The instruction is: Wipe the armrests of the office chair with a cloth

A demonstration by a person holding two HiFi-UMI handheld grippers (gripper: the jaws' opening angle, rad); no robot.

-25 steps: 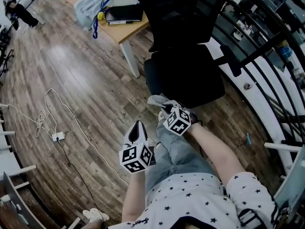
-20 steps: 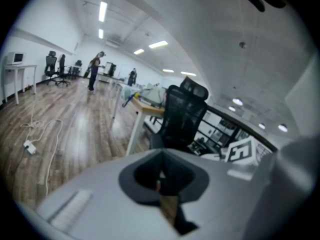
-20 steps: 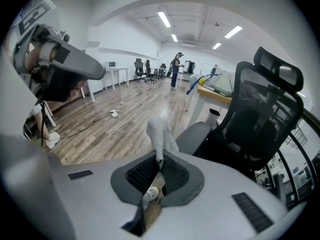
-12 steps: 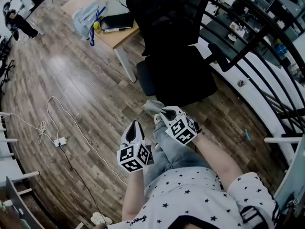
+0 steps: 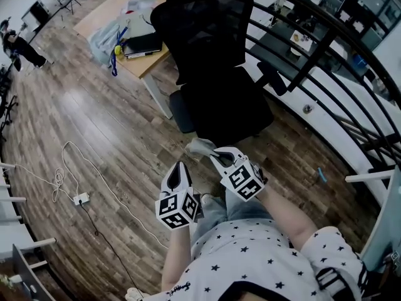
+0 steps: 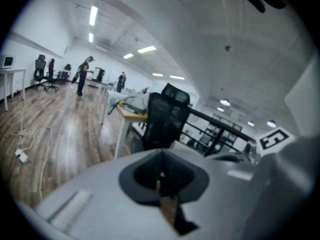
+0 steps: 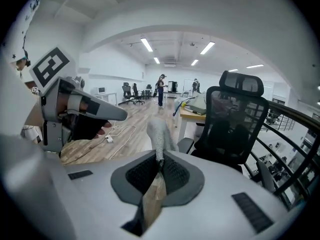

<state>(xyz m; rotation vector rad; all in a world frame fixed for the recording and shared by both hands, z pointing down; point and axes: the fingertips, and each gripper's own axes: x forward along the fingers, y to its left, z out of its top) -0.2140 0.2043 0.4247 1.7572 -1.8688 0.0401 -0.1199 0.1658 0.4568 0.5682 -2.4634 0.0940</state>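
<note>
Head view: person stands on the brown wood-plank floor facing a black mesh-back office chair. The chair sits beside a light wooden table with white legs. The table carries a clear plastic bag and a dark flat notebook. A thin white cable lies looped on the floor, off to the left.

Right claw: jaws pinched on a small grey cloth. In the right gripper view the cloth stands up out of the closed claw, with the chair beyond it. The cloth is held near the front edge of the seat, apart from both armrests. The nearer dark armrest is just ahead of it; the far armrest is on the railing side.

Left claw: held beside the right, a little lower in the head view. Left gripper view shows its jaws drawn together with nothing between them.
</note>
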